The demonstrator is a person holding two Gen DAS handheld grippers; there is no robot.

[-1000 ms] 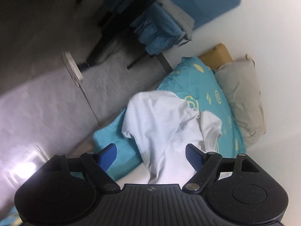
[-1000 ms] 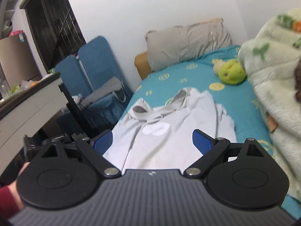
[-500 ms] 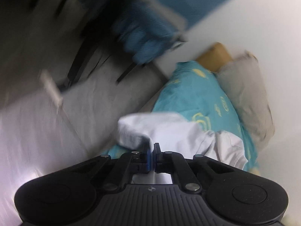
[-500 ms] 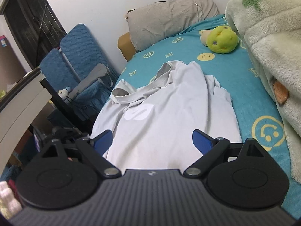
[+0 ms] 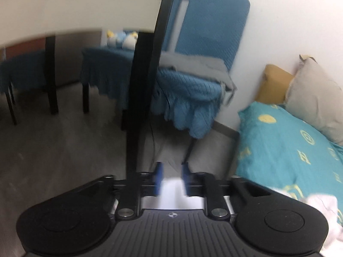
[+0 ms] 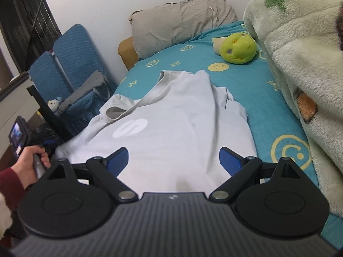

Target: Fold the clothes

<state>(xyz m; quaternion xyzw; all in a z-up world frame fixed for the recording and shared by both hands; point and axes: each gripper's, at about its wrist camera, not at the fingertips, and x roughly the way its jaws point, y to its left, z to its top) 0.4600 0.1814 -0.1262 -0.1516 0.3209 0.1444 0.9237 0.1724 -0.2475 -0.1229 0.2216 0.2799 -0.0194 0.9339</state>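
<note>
A white T-shirt (image 6: 171, 128) with a pale oval logo lies spread on the teal bed sheet (image 6: 246, 79), collar toward the pillow. My right gripper (image 6: 173, 160) is open and hovers just above the shirt's near hem. My left gripper (image 5: 171, 177) is at the bed's left edge, its blue jaws closed onto a fold of the white shirt (image 5: 171, 190); this view is blurred. The left gripper also shows in the right wrist view (image 6: 36, 147), held by a hand at the shirt's left edge. More white cloth (image 5: 319, 205) shows at the lower right of the left wrist view.
A grey pillow (image 6: 182, 23) lies at the bed head. A green plush toy (image 6: 238, 48) sits on the sheet. A fluffy cream blanket (image 6: 304, 68) fills the right side. Blue folding chairs (image 5: 203, 49) and a black-legged table (image 5: 141, 85) stand left of the bed.
My left gripper closed on the shirt's left edge, then swung so its camera faces the chairs, jaws now slightly apart around the cloth. My right gripper moved lower and closer over the shirt, staying open.
</note>
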